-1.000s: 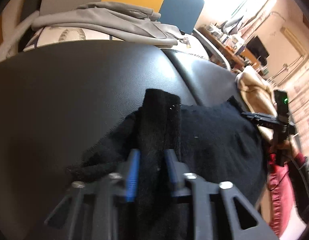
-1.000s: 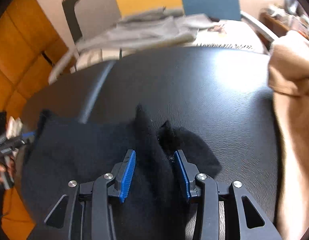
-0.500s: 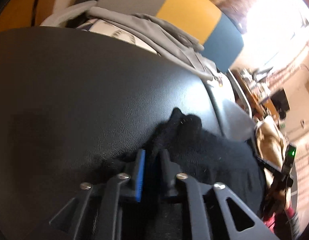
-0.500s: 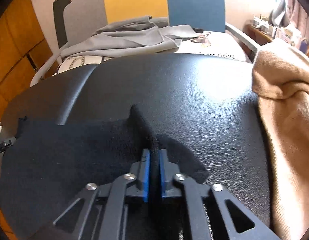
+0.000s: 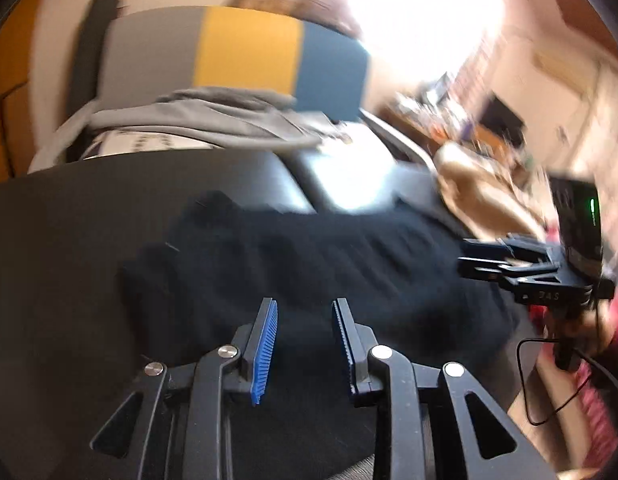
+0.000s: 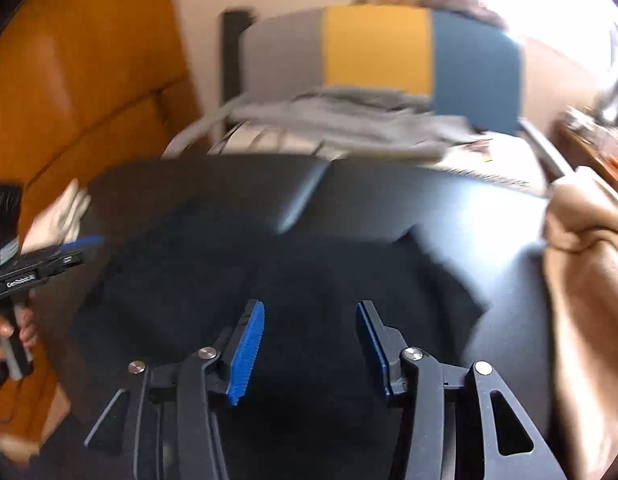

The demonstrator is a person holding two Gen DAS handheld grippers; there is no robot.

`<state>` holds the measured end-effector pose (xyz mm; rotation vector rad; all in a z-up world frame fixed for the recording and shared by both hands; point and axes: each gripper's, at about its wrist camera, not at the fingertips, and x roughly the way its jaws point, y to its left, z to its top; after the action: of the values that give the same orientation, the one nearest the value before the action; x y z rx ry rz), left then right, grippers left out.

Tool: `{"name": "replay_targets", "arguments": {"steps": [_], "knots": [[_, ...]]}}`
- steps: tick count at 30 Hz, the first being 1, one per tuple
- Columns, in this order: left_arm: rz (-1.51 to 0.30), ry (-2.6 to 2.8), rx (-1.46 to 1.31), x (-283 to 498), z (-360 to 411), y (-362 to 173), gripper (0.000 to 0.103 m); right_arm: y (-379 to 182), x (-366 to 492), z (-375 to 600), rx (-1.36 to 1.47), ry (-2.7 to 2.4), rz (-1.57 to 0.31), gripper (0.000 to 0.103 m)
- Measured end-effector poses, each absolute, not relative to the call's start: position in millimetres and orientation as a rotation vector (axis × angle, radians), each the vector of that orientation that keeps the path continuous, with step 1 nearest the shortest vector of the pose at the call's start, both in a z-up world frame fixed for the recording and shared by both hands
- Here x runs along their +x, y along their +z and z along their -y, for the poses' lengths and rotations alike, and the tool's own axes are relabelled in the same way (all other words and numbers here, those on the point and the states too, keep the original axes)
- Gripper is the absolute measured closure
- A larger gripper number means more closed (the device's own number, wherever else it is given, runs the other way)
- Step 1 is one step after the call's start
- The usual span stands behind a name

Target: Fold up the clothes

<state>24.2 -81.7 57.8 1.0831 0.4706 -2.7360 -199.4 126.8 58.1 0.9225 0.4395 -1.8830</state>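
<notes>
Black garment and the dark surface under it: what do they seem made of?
Black garment: looks like soft knit or fleece, matte and slightly fuzzy, though motion blur leaves it open. Dark surface: probably leather or vinyl upholstery, smooth with a window sheen and a padded seam.

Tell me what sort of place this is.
Probably a lived-in room at home: a chair with grey, yellow and blue panels piled with grey clothes, a cluttered desk by a bright window, and a black padded surface.
</notes>
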Motion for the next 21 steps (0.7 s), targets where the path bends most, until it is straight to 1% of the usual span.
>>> {"name": "replay_targets", "arguments": {"steps": [3,5,8,11,12,18,21], "knots": [[-0.405,-2.695,1.180,22,56,34,0.075,30,-169,-119,0.975,-1.853,-0.507,0.052],[-0.401,-2.653,1.255,28,45,16,0.075,13,-158,-122,1.009,-1.869,-0.519,0.051],[-0.369,-2.655,1.205,49,33,7,0.075,3,-146,-139,0.996,-1.924,-0.491,0.050],[-0.417,-2.641,1.173,59,36,6,0.075,-5,-131,-150,0.925,-1.967,-0.545,0.050],[-0.434,-2.637,1.162,62,37,6,0.073,-8,-127,-152,0.896,-1.986,-0.542,0.049],[-0.467,-2.615,1.124,67,46,3,0.073,-16,-123,-159,0.845,-2.034,-0.510,0.049],[-0.550,-2.610,1.089,73,49,1,0.074,-18,-121,-164,0.827,-2.038,-0.486,0.048]]}}
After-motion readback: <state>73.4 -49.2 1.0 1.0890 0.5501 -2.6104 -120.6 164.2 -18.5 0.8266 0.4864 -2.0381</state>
